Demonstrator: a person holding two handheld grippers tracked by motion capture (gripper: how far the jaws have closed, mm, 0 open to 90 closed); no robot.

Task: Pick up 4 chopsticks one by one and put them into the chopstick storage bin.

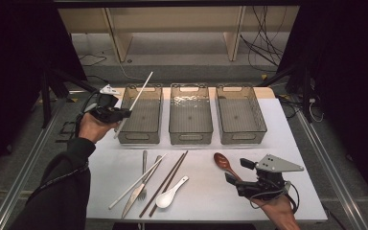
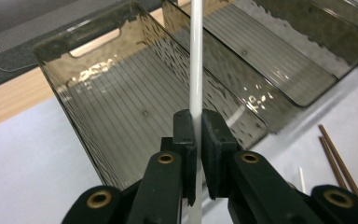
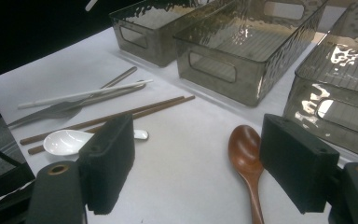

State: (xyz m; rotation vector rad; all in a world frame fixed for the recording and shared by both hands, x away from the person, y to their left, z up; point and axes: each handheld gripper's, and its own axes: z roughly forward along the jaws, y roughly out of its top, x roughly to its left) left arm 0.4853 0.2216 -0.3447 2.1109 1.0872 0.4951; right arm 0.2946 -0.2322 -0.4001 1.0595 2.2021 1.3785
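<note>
My left hand-held gripper (image 1: 124,113) is clamped on a white chopstick (image 1: 138,95), pads pressed on it near its lower end. In the left gripper view the stick (image 2: 196,56) runs straight up from between the jaws and crosses over the left bin (image 2: 74,88).

In the high view the stick's long axis tilts up and to the right, from the jaws toward the far end of the left bin (image 1: 125,136). My left hand-held gripper hangs at that bin's near left corner, just outside its wall. The bin lies to the right of the jaws, and its long side runs away from me, roughly along the stick. I judge that the coming move turns on this: carry the stick rightward over the rim and lay its axis down along the bin's length.

My right hand-held gripper (image 1: 235,175) rests near the table (image 1: 297,143) at its near right, jaws wide, holding nothing. A brown spoon (image 3: 248,158) lies between its pads.

A second white chopstick (image 1: 136,182), a knife (image 1: 135,194), brown chopsticks (image 1: 166,182) and a white spoon (image 1: 170,194) lie on the table, nearer my left arm.
</note>
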